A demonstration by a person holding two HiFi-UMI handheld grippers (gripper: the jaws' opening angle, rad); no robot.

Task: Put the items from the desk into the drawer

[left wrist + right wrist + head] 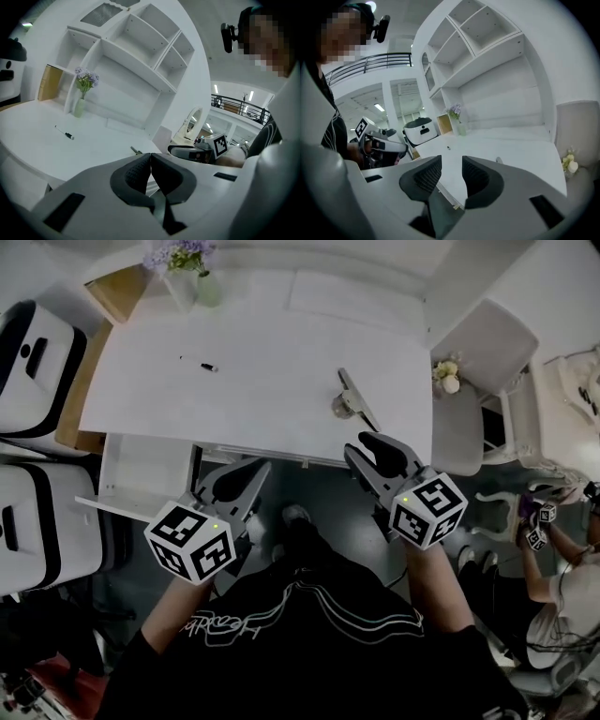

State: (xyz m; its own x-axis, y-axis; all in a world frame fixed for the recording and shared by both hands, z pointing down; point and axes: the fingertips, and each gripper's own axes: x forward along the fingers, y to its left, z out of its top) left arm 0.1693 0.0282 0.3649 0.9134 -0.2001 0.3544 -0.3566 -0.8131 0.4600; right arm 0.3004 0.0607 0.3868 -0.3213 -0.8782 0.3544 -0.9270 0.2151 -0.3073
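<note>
item 1, left tongs: held off the near edge of the desk, left of centre. pads pressed together, nothing between them.

item 2, right tongs: just over the near edge, right of centre. pads parted by a narrow gap, nothing in it.

item 3, metal tool: lies on the desk near its front edge, on the right side. it sits just ahead of the right tongs and slightly to their left. its long axis runs on a diagonal from far-left to near-right, so the near end points toward those tongs. exact kind too small to tell.

item 4, pen: lies flat on the left half of the desk, well apart from the tool. its long axis runs almost left to right. it lies ahead of the left tongs and to their left, farther off than the tool is from the right tongs.

item 5, drawer: judged to be the white compartment that juts out under the front left corner of the desk, beside the left tongs; not certain.

item 6, vase of flowers: far left corner, clear of both tongs.

assessment: nothing stowed yet. the right tongs are nearer the tool, but their gap would need widening and turning to close across the tool's diagonal. the pen falls to the left tongs, which must first be opened.
</note>
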